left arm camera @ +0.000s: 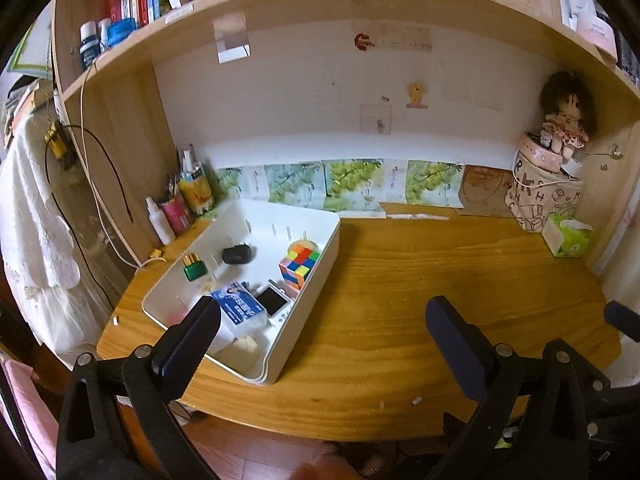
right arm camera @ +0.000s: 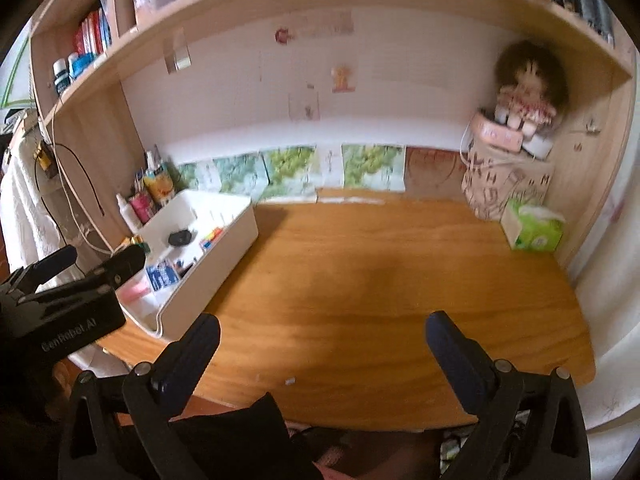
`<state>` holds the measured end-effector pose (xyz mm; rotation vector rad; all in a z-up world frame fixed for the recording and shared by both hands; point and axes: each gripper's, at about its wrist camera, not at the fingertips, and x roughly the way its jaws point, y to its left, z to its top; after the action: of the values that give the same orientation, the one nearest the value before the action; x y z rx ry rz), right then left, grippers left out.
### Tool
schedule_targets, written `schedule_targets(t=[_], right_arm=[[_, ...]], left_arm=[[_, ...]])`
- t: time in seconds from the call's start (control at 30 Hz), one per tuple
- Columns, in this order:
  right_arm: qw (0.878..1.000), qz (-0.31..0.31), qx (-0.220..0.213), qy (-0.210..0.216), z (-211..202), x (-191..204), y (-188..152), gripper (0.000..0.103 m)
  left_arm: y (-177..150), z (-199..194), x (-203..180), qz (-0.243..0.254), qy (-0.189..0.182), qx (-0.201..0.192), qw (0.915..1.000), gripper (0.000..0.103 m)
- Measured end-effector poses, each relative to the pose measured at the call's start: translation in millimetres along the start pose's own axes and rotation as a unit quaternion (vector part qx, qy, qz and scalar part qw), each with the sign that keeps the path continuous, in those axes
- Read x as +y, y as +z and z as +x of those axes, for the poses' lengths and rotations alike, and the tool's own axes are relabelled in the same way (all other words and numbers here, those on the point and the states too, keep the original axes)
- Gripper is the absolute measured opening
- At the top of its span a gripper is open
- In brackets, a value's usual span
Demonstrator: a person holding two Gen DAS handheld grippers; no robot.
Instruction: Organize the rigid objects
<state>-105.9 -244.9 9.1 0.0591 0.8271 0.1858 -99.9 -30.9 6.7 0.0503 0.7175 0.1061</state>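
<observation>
Both tools, left tool [left arm camera: 324,332] and right tool [right arm camera: 322,346], hang spread wide and empty over the table [left arm camera: 420,280]; looks basically done; white bin [left arm camera: 320,248] sits back-left by the shelf wall, leaving loads of bare wood; inside: puzzle cube [left arm camera: 300,266], blue box [left arm camera: 240,310], black plug [left arm camera: 237,255].

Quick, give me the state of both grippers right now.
Left gripper: open, holding nothing, above the white tray's near end.
Right gripper: open, holding nothing, over the bare desk.

Wooden desk [left arm camera: 400,300]: white tray [left arm camera: 320,248] left, tissue box [left arm camera: 568,236] and patterned bag [left arm camera: 544,200] right
</observation>
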Motion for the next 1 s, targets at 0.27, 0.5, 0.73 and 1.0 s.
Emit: schedule_targets(t=[0.27, 0.5, 0.73, 1.0], right_arm=[[1.0, -0.015, -0.022, -0.004, -1, 6, 8, 0.103], [0.999, -0.016, -0.039, -0.007, -2, 8, 11, 0.103], [0.999, -0.018, -0.039, -0.003, -1, 9, 11, 0.103], [0.999, -0.019, -0.04, -0.002, 1, 11, 11, 0.103]], left_arm=[[2, -1, -1, 0.001, 0.006, -0.008, 0.9999, 0.102], [3, 0, 2, -0.001, 0.01, -0.008, 0.9999, 0.102], [3, -1, 3, 0.003, 0.003, -0.018, 0.9998, 0.102], [5, -3, 4, 0.004, 0.002, -0.027, 0.9996, 0.102]])
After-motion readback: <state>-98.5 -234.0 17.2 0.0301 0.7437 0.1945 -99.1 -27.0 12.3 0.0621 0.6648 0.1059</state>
